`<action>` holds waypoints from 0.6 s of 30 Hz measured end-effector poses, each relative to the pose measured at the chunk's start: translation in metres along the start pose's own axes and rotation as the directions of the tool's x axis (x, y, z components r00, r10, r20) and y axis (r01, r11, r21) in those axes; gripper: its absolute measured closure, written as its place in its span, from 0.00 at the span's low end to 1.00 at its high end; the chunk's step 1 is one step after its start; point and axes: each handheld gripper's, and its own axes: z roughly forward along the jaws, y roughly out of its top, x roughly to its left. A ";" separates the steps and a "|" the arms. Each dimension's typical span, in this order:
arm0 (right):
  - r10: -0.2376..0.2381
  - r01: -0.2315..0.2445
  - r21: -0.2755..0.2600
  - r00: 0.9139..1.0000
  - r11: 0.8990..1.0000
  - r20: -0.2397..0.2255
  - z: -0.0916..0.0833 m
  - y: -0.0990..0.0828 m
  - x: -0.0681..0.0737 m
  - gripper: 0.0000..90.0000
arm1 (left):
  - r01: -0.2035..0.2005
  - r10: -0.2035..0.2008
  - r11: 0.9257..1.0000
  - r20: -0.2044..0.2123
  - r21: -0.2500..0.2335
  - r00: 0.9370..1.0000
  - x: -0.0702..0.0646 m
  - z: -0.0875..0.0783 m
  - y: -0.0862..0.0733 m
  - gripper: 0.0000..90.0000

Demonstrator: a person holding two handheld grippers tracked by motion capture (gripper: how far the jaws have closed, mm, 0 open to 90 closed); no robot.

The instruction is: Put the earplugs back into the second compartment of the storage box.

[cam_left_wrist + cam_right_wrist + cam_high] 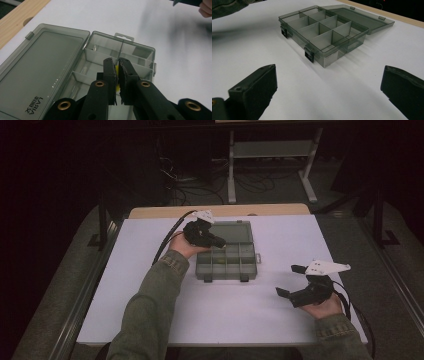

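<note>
A smoky grey translucent plastic organiser box [227, 261] lies open near the middle of a white tabletop [150, 320], its flat lid [235, 231] folded back toward the far wooden edge. Dividers split the tray into small compartments, and two dark latches [310, 55] sit on its near wall.

The left gripper [217, 241], held in the person's left hand [182, 245], hangs over the tray's far-left compartments. In the left gripper view its two black jaws stand almost together, with a thin sliver of a small yellow object [117, 75] pinched between them. Most of that object is hidden by the jaws, so its shape cannot be made out, and whether it touches the tray floor cannot be told. An olive green sleeve [150, 310] covers the forearm, which runs off the bottom of the high view.

The right gripper [291, 280] rests low over bare tabletop, well apart from the box on its right side. Its jaws are spread wide and hold nothing; in the right gripper view both are cut off by the frame edges. The room beyond the table is too dark to read clearly.
</note>
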 end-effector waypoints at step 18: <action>0.001 -0.001 0.002 1.000 1.000 -0.005 0.000 -0.002 0.000 0.00 | 0.019 -0.013 0.988 -0.044 0.155 0.999 0.017 0.038 -0.018 0.92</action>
